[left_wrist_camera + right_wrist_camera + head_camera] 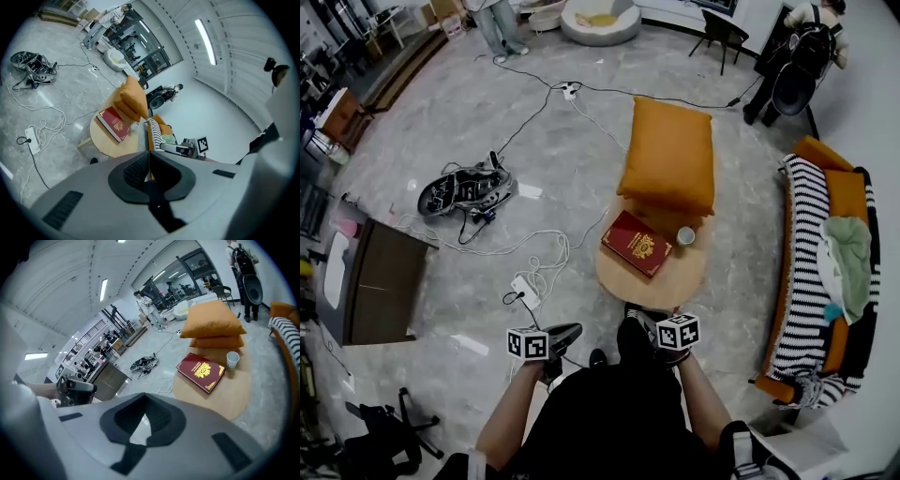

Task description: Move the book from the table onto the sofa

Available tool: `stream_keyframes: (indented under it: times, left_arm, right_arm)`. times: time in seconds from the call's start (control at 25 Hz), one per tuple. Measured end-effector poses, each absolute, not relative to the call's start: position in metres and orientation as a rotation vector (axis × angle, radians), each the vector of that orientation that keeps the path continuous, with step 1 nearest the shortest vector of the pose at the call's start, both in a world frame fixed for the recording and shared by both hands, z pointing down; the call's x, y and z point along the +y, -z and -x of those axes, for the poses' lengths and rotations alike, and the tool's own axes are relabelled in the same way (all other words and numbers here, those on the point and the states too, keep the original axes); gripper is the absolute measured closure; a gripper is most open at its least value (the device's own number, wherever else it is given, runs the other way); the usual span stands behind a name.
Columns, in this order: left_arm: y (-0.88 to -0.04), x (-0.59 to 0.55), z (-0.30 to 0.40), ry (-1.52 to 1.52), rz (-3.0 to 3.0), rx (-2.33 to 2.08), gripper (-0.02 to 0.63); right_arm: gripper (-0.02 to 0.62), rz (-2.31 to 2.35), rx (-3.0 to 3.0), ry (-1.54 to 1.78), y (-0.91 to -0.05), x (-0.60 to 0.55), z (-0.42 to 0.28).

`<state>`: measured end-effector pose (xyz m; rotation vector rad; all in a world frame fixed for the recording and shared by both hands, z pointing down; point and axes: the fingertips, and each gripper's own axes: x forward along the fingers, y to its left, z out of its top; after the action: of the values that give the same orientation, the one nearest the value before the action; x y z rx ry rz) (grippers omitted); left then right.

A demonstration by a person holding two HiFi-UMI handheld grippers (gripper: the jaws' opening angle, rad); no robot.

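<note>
Red book with gold emblem, orange cushion, black-and-white striped sofa

Head view overhead; gripper views share table.
</note>
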<state>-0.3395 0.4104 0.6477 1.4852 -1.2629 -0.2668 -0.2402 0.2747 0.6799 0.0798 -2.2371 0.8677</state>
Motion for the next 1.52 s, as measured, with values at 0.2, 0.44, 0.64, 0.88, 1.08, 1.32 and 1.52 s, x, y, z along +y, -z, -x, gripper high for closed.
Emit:
stream_keyframes:
  times: [0.2,0.44,0.64,0.88,1.08,1.32,1.52]
  left_arm:
    - [-0.646,0.368,0.349,0.261,-1.464,-1.269,0.588]
    - [-0.651,0.322,0.357,0.239,-1.412,-1.283,0.588]
    - [-0.655,0.295,0.371,0.239,-1.378,-1.321,0.588]
    - [-0.662,0.271,0.383,0.21,-1.4,-1.266,0.588]
    - [-0.668,0.257,0.405,0.21,-1.447,-1.193,0.588]
    - [-0.679,0.257,0.447,0.158,-1.526,-1.039,0.588]
    - [-0.694,0.253,0.493,0.049,-1.59,-0.924,0.588]
  right_arm:
    - [0.588,-0.023,-2.211,-0.881,-0.685,0.246,0.254]
    - [0.588,0.029,-2.155,-0.885,-0.697,0.202,0.257]
    - [0.588,0.033,-2.112,-0.896,-0.717,0.168,0.253]
    - [0.588,-0.057,-2.069,-0.95,-0.732,0.141,0.25]
    - [0.588,-0.149,-2.039,-0.966,-0.734,0.143,0.261]
    - [0.588,-0.273,-2.003,-0.971,-0.733,0.169,0.281]
    - [0.588,-0.429,-1.975,-1.052,-0.742,0.186,0.287]
